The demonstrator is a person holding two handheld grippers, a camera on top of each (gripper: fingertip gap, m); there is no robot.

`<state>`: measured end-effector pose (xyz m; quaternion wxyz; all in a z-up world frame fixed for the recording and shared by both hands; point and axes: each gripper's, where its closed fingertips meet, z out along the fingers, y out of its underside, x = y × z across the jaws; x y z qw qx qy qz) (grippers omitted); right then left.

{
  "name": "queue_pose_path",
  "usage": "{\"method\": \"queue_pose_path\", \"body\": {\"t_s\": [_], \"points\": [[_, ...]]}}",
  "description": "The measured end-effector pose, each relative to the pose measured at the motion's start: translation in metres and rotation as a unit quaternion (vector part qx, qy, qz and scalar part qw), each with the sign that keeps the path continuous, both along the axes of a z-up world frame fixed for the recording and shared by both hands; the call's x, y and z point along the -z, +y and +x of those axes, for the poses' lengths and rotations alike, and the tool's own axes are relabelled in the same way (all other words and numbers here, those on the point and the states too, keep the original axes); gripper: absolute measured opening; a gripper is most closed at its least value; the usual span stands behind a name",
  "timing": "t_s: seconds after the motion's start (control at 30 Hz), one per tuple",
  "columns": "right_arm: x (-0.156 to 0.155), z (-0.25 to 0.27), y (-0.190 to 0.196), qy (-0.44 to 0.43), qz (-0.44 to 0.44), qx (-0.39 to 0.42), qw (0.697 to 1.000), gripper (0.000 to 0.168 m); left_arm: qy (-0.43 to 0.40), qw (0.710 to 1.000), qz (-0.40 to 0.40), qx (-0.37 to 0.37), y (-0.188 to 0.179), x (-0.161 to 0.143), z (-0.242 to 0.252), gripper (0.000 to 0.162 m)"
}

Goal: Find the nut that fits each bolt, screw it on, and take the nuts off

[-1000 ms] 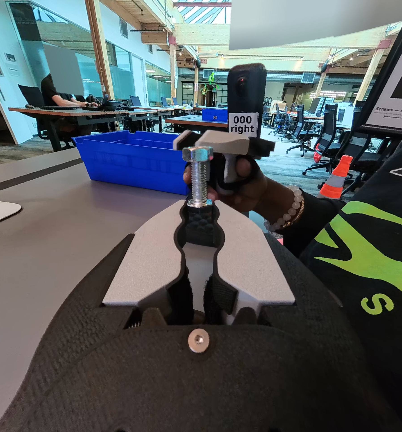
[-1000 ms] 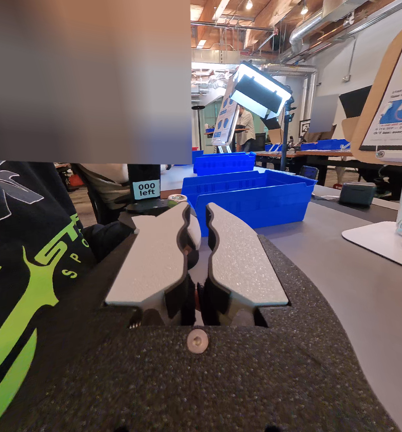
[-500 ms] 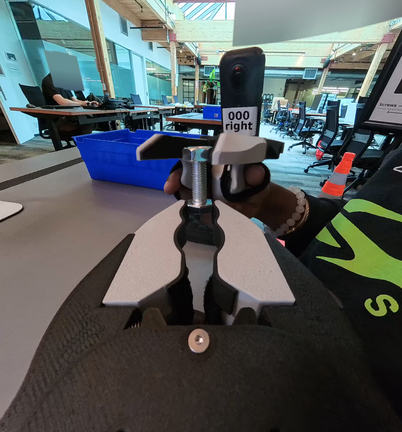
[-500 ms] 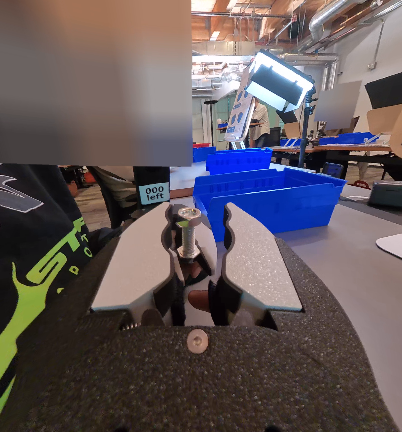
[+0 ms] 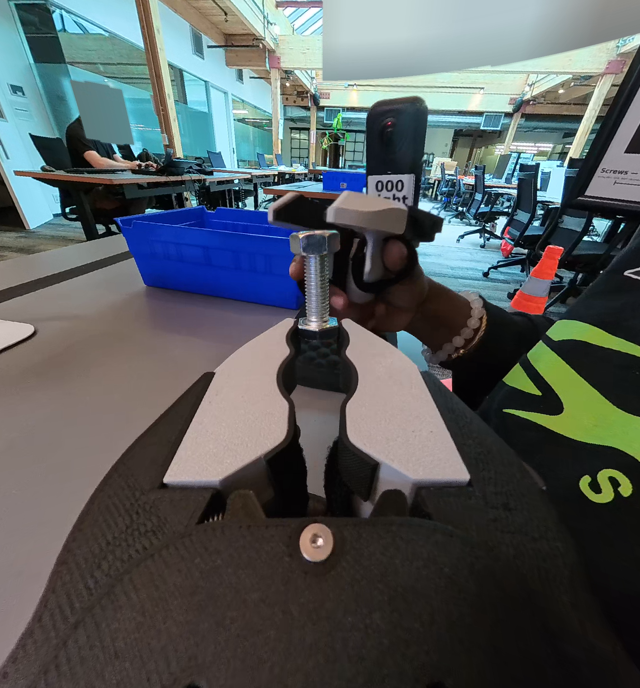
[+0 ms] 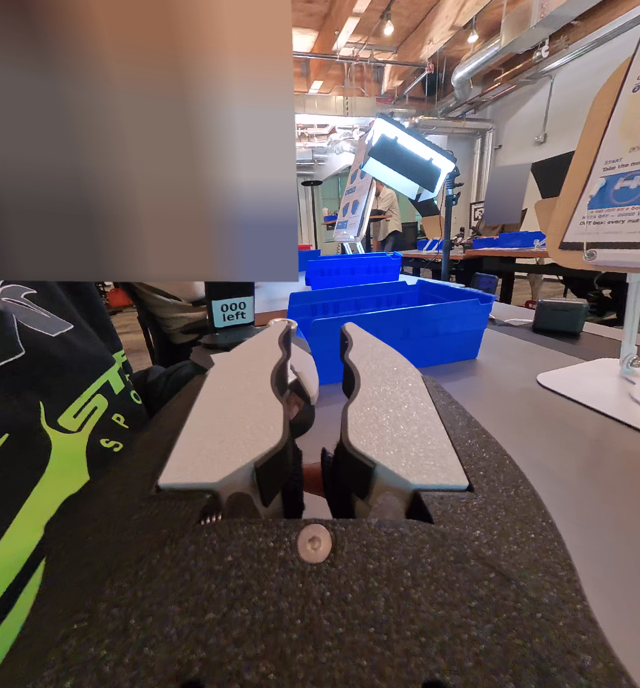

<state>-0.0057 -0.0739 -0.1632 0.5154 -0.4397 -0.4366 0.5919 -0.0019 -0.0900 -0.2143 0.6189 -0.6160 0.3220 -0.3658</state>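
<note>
A silver hex bolt (image 5: 316, 283) stands head up, with a hex nut (image 5: 317, 323) on its lower end. My left gripper (image 5: 317, 329) is shut on the nut and holds both above the grey table (image 5: 87, 372). My right gripper (image 5: 303, 216) is open and empty, just behind and to the right of the bolt head, apart from it. In the right wrist view my right gripper (image 6: 315, 335) has nothing between its fingers. The bolt head (image 6: 283, 321) only peeks out behind the left finger there. A finger of the left gripper (image 6: 306, 374) shows between them.
A blue bin (image 5: 214, 257) stands on the table behind the bolt; it also shows in the right wrist view (image 6: 385, 327), with a second bin (image 6: 352, 270) behind it. A sign on a white stand (image 6: 609, 387) is at the right. The person's dark sleeve and torso are close by. Tip to tip, the grippers are about 5 centimetres apart.
Half a second ago the right gripper's open fingers straddled the bolt head. It has swung off to the right and its fingers stand closer together. The left gripper still holds the nut.
</note>
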Motion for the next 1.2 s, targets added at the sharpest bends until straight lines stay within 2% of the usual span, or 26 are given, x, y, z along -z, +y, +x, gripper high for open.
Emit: {"method": "queue_pose_path", "body": {"t_s": [0.17, 0.33, 0.63, 0.83, 0.9, 0.97, 1.07, 1.2], "points": [[-0.001, -0.016, -0.013, -0.009, 0.015, -0.02, 1.0, 0.035, 0.002, 1.0, 0.0, -0.002, 0.0, 0.001, 0.0, 0.018], [0.003, -0.027, -0.016, -0.02, 0.018, -0.026, 0.999, 0.037, 0.004, 1.0, 0.001, -0.001, 0.0, 0.001, 0.001, 0.018], [0.004, -0.015, -0.011, -0.015, 0.016, -0.016, 1.0, 0.033, 0.002, 1.0, 0.001, -0.002, 0.0, 0.001, 0.0, 0.018], [0.005, -0.007, -0.007, -0.014, 0.02, -0.009, 1.0, 0.017, 0.001, 1.0, 0.0, -0.001, 0.0, 0.001, 0.0, 0.018], [0.003, -0.006, -0.006, -0.012, 0.02, -0.008, 1.0, 0.017, 0.0, 1.0, 0.0, -0.001, 0.0, 0.0, 0.0, 0.018], [-0.001, -0.006, -0.008, -0.011, 0.012, -0.016, 1.0, 0.023, 0.003, 1.0, 0.0, -0.002, 0.0, 0.001, 0.0, 0.018], [0.0, -0.011, -0.011, -0.062, 0.018, -0.028, 0.997, 0.038, 0.015, 1.0, 0.004, -0.011, 0.002, 0.003, 0.001, 0.018], [0.012, -0.013, -0.013, -0.199, 0.025, -0.062, 0.978, 0.041, 0.05, 0.998, 0.011, -0.021, 0.004, 0.01, 0.004, 0.018]]}}
